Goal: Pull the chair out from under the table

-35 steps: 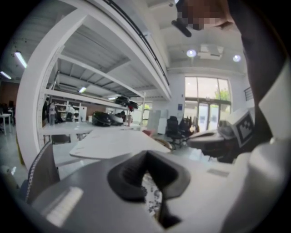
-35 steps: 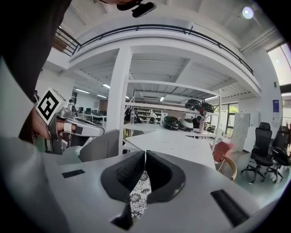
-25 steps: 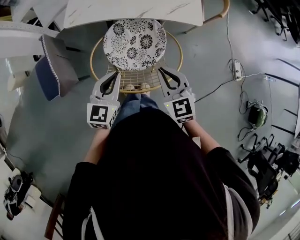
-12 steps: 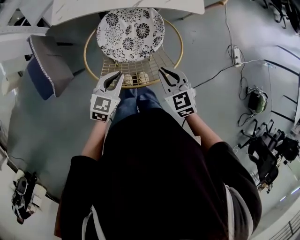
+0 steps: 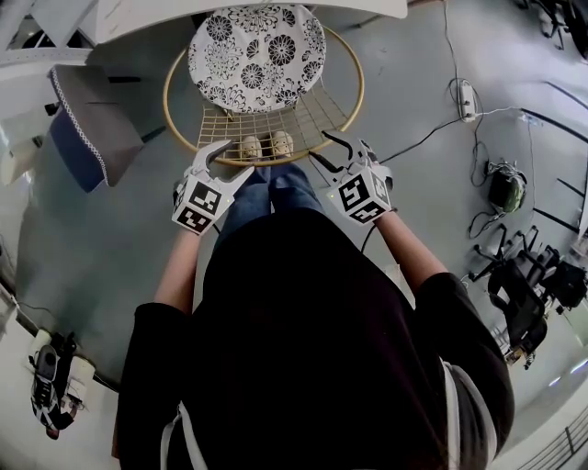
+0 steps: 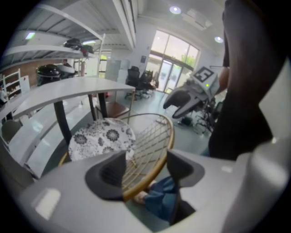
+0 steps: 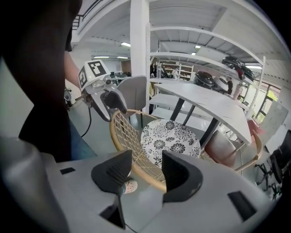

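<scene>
The chair has a round wooden rim [image 5: 354, 73], a wire back and a black-and-white floral cushion [image 5: 257, 46]. Its seat lies partly under the white table [image 5: 276, 11]. My left gripper [image 5: 230, 158] is at the near left of the back rim and its jaws are opening. In the left gripper view the rim [image 6: 157, 157] passes between the pads without being pinched by the left gripper [image 6: 143, 166]. My right gripper [image 5: 326, 151] is at the near right of the rim, its jaws also opening. The rim [image 7: 136, 164] runs through the gap of the right gripper [image 7: 145, 170].
The person's shoes [image 5: 266, 145] show through the wire back. A grey and blue chair [image 5: 96, 119] stands to the left. A power strip with cables [image 5: 464, 101] lies on the floor to the right, and black office chairs [image 5: 524, 312] stand beyond. A pinkish chair [image 7: 223, 145] sits under the table's far side.
Both grippers have come down along the chair's back rim. Their jaws, shut in the earlier frames, now stand apart around it.
</scene>
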Demonstrator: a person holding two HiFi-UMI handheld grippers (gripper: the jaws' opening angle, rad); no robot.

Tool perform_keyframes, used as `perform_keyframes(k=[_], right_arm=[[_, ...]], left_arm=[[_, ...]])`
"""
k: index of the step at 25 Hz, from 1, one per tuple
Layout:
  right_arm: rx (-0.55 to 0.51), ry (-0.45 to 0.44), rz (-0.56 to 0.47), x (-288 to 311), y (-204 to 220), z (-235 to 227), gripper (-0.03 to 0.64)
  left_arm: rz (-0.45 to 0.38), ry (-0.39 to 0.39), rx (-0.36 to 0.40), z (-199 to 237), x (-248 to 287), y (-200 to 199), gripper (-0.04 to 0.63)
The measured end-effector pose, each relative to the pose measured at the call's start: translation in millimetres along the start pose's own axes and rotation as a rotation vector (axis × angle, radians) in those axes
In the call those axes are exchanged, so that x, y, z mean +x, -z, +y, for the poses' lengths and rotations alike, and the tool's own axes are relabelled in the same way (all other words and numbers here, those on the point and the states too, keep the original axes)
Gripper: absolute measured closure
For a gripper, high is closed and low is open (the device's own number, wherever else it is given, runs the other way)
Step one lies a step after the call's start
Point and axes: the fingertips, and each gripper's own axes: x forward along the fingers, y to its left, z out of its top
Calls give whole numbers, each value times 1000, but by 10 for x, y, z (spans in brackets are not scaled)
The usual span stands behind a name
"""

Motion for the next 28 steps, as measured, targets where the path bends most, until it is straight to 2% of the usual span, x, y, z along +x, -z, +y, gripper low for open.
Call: perform_keyframes(k=[5, 11, 19, 21, 27, 28], right_arm=[[-141, -54, 75, 73, 126, 131, 420], [-369, -117, 212, 245, 443, 230, 405], [-761, -61, 424, 535, 787, 3, 405], [-828, -49, 457, 630, 833, -50, 405], [-920, -30, 515, 914, 922, -101, 411], [-941, -17, 517, 922, 931, -106, 492]], left_arm=[[152, 57, 165, -100, 88, 204, 293], [376, 70, 385, -140, 233, 556, 293], [541, 44, 637, -56, 459, 737, 295], [564, 43, 669, -30, 525, 757, 309], [623, 48, 743, 15, 677, 858, 397], [617, 44, 744, 10, 684, 864, 449]])
